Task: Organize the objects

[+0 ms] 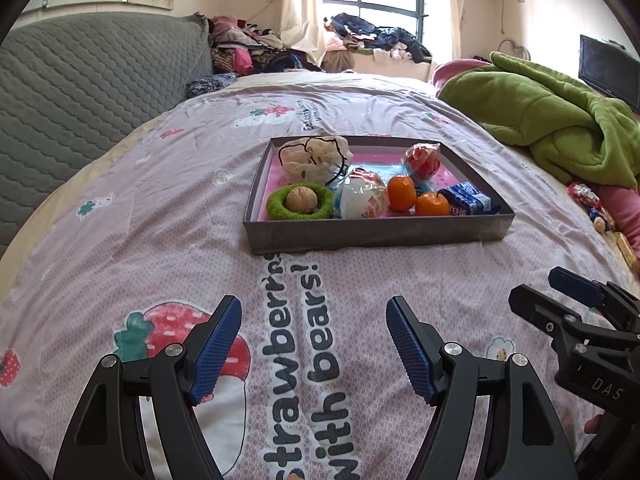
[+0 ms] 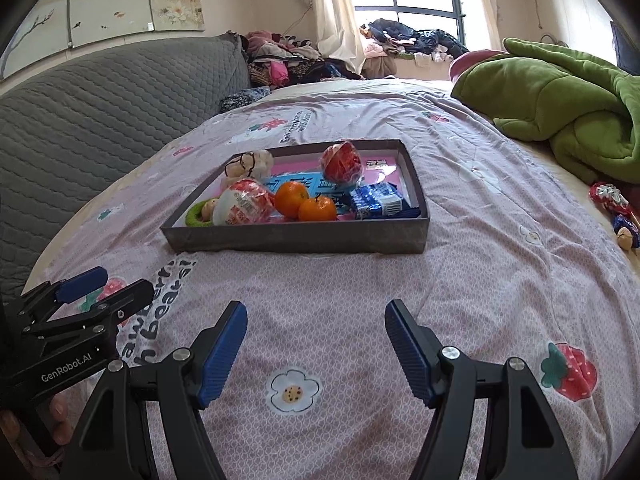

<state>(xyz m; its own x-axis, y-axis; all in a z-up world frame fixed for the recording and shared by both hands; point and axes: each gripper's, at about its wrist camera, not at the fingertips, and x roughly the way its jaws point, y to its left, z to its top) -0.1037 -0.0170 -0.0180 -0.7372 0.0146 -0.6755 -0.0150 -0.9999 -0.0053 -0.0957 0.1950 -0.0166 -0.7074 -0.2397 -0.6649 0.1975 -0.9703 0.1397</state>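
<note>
Both grippers hover low over the pink printed bedspread [image 1: 168, 184], short of the tray. Left gripper [image 1: 314, 346] has its fingers spread wide, nothing held; right gripper [image 2: 316, 350] likewise wide apart and empty.

The grey cardboard tray [image 1: 372, 232] lies straight ahead of both, well apart from the fingertips, long axis running left to right across the view. Inside it: a walnut [image 1: 303, 199] sitting in a fuzzy green ring [image 1: 276, 204], a crinkly white-and-red wrapped ball [image 1: 362, 196], two smooth oranges [image 1: 401, 192] touching each other, a blue foil packet [image 1: 466, 198] at the right end, a red wrapped ball [image 1: 423, 159] at the back, and a soft cream plush thing with black cord [image 1: 316, 156] back left.

Loose candy wrappers [image 2: 612, 200] lie on the bed far right, beside the green blanket [image 2: 560, 92]. These look like what is left to sort; the right gripper is nearer, and they sit forward and right of its fingers. Small, shiny, crinkly pieces; likely slippery to pinch.
</note>
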